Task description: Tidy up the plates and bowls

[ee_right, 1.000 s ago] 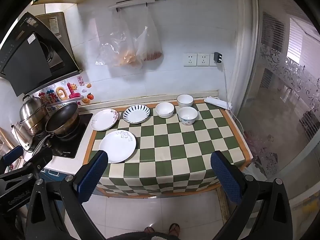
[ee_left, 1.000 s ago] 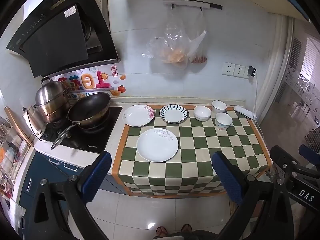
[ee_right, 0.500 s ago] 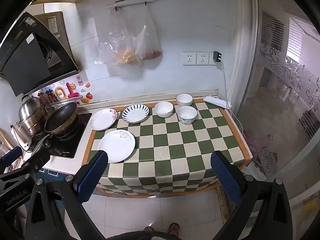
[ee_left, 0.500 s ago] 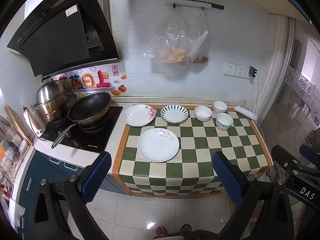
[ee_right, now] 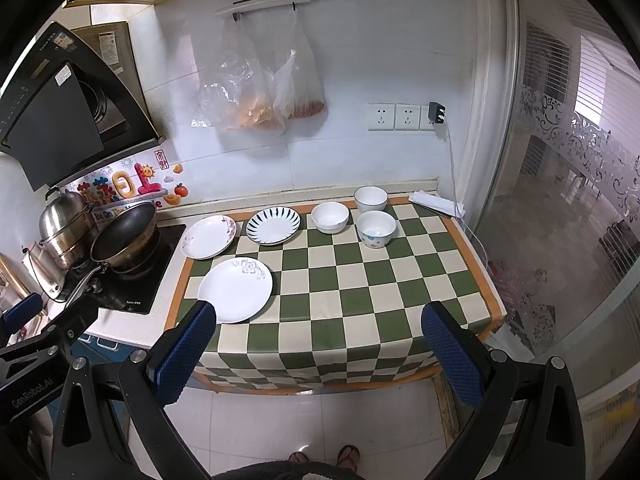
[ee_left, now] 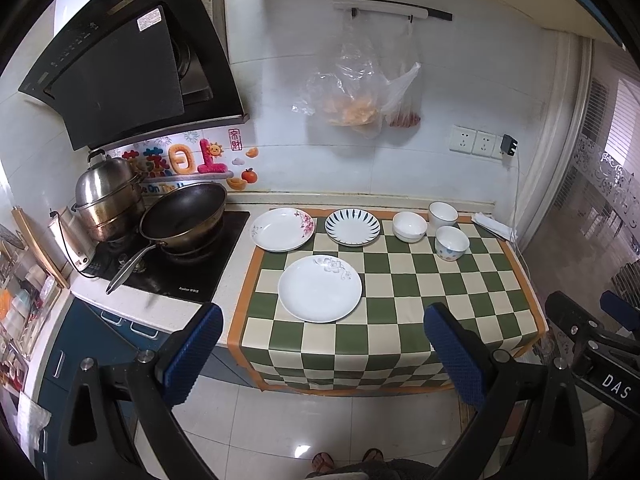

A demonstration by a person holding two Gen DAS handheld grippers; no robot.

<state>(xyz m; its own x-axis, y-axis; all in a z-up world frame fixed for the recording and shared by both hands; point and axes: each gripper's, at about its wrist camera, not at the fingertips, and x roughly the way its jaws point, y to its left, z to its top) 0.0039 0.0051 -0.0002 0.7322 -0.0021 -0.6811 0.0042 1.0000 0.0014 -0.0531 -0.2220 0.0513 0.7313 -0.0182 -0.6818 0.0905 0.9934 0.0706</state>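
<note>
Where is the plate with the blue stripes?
The blue-striped plate sits at the back of the checkered cloth, near the wall, between the pink-flowered plate toward the stove and a white bowl on its other side.

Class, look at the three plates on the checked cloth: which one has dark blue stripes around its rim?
The striped plate, in the back row beside the bowls. The pink-flowered plate and the front plate are white with flower prints.

left gripper [ee_left: 324, 356] jaws apart, empty | 3 plates [ee_left: 320, 289] | 3 bowls [ee_left: 409, 227] | checkered counter [ee_left: 440, 280]
</note>
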